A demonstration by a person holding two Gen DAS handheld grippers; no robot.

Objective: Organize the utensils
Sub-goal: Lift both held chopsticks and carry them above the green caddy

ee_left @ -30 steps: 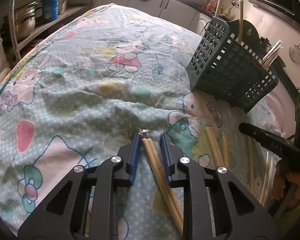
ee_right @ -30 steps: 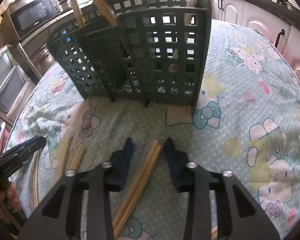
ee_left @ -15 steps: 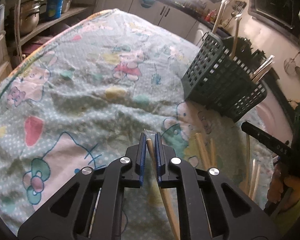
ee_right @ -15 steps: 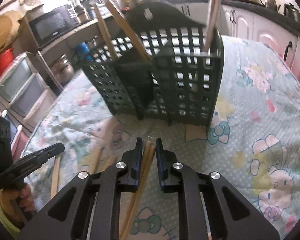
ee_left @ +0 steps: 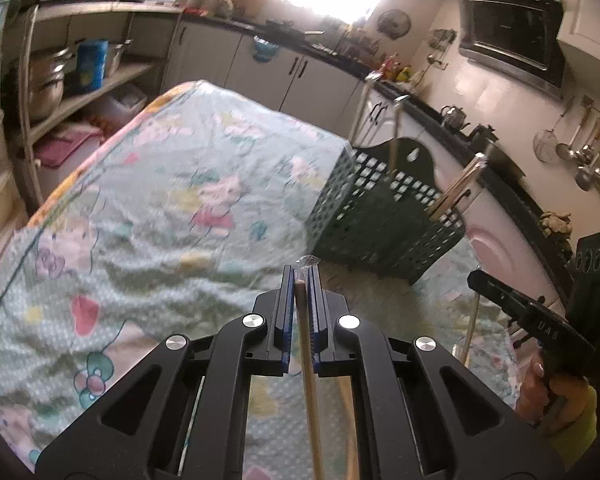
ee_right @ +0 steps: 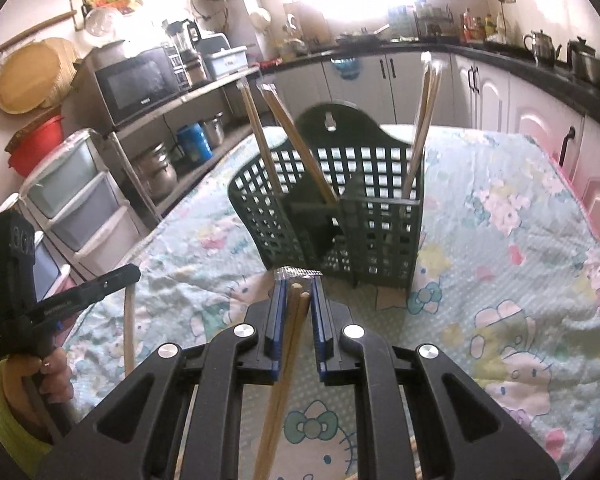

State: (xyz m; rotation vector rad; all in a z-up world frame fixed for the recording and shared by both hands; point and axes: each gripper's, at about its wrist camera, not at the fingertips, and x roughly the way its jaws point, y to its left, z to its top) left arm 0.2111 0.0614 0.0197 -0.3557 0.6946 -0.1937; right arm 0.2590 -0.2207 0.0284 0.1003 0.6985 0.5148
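Gripping a wrapped pair of chopsticks (ee_left: 306, 344) in my left gripper (ee_left: 300, 280), I have the blue pads pressed tight against the wood, clear wrapper poking past the tips. My right gripper (ee_right: 297, 286) is clamped on another wrapped pair (ee_right: 290, 344), jaws nearly together with both sticks side by side between them. Both pairs hang above the cartoon-print tablecloth (ee_right: 500, 240). The dark green utensil basket (ee_right: 340, 208) stands farther off on the cloth, ahead of my right gripper and to the far right of my left, with several wrapped chopsticks (ee_right: 420, 120) leaning upright in its compartments.
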